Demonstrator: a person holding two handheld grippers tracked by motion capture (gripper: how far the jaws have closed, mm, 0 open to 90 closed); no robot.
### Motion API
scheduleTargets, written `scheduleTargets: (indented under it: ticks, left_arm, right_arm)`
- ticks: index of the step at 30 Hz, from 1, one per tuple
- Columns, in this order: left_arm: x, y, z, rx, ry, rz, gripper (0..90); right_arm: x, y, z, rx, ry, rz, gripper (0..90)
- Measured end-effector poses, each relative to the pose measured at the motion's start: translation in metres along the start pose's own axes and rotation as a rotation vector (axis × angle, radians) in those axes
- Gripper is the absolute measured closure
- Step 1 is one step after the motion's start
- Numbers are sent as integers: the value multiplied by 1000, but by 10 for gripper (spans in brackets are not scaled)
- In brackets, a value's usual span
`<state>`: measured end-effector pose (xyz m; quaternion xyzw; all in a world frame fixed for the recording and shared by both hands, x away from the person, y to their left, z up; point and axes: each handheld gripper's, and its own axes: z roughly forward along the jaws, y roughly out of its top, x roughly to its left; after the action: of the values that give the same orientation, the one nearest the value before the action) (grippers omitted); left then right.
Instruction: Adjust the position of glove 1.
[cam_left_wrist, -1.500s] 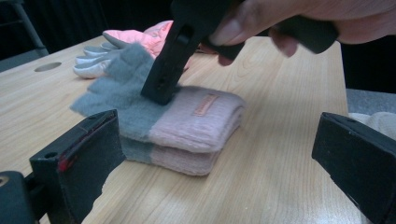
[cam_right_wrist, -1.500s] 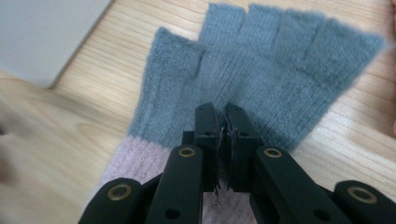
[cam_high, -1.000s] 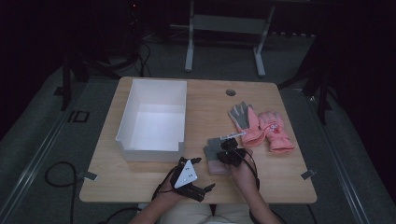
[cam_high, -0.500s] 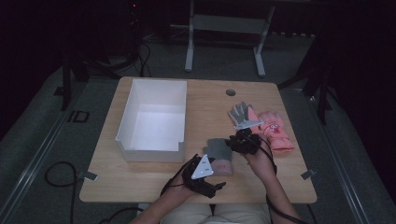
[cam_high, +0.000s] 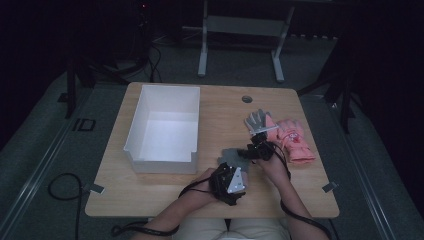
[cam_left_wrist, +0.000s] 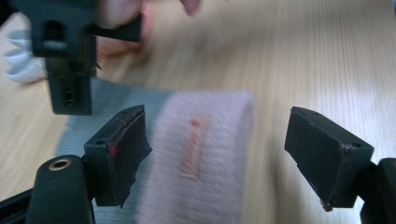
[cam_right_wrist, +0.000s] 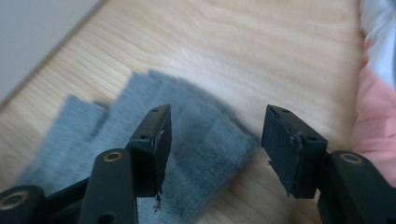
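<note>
Flat grey knitted glove (cam_high: 231, 157) lay on light wooden table (cam_high: 165, 190), near front edge, between both hands, right of white open box (cam_high: 162, 127).

Left gripper (cam_left_wrist: 212, 140) stood wide, jaws just closing, pale cuff of glove between them, pads not pressing.

Right gripper (cam_right_wrist: 215, 135) stood wide, jaws just opening above glove's edge, gripping nothing.

Pink padded glove (cam_high: 295, 140) lay farther right.

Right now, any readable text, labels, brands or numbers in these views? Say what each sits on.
None can be read.
Small pale tag on the grey glove's cuff, left gripper view: any print is too blurred to read.
Small marks on the back of the pink glove, high view: too small to read.
White bin and table: no lettering seen.
</note>
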<state>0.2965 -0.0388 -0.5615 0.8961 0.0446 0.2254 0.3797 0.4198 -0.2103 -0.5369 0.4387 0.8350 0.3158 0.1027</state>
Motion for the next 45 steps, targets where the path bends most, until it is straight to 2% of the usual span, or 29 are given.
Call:
scheduleTargets:
  ticks: [1,3,5,7,8,10,11,12,14,15,16,19,20,22,25,27,28,34,37,45]
  left_arm:
    - [-1,-1,2,18,2,17,228]
    - [-1,-5,4,23,-1,12,238]
    - [1,-7,6,21,-1,5,281]
    - [4,-9,8,17,-2,-8,343]
    - [6,-11,9,16,6,-7,377]
    - [15,-13,8,0,-28,-37,483]
    - [18,-14,7,0,-37,-36,534]
    - [20,-14,6,2,-46,-38,570]
    - [23,-15,6,-7,-58,-55,637]
    - [24,-16,6,-8,-68,-59,655]
    - [26,-17,6,-10,-74,-66,665]
    - [28,-16,5,-6,-85,-88,685]
    - [29,-15,4,0,-90,-102,688]
    - [30,-12,1,18,-102,-104,696]
    - [30,-8,-7,13,-107,-90,705]
    - [32,-3,-13,4,-116,-102,707]
    - [34,1,-17,7,-113,-89,707]
    - [44,27,-38,12,-108,-70,708]
    - [48,42,-53,2,-83,-33,709]
    - [74,63,-88,-4,-65,-2,713]
  right_arm:
    - [-1,-1,3,14,-4,-2,399]
    - [-1,-4,9,34,-18,-4,381]
    - [-4,-6,11,31,2,26,373]
    - [-4,-6,11,33,2,30,375]
    - [-3,-6,11,37,3,33,410]
    - [-1,-5,10,49,35,44,444]
    - [-1,-4,10,54,55,56,461]
    - [-3,-4,10,56,92,69,469]
    - [-6,-4,12,62,159,109,558]
    - [-7,-4,13,65,195,122,569]
    - [-7,-4,14,63,210,125,590]
    - [-4,-2,17,71,229,118,655]
    - [-3,-1,17,72,223,105,680]
    - [0,-2,15,55,210,75,709]
    - [1,-2,7,35,236,62,721]
    - [3,-2,1,20,239,55,722]
    - [4,-1,-4,14,237,48,722]
    - [13,14,-35,-46,218,19,725]
    - [15,22,-51,-77,219,17,727]
    - [24,48,-84,-154,211,-1,729]
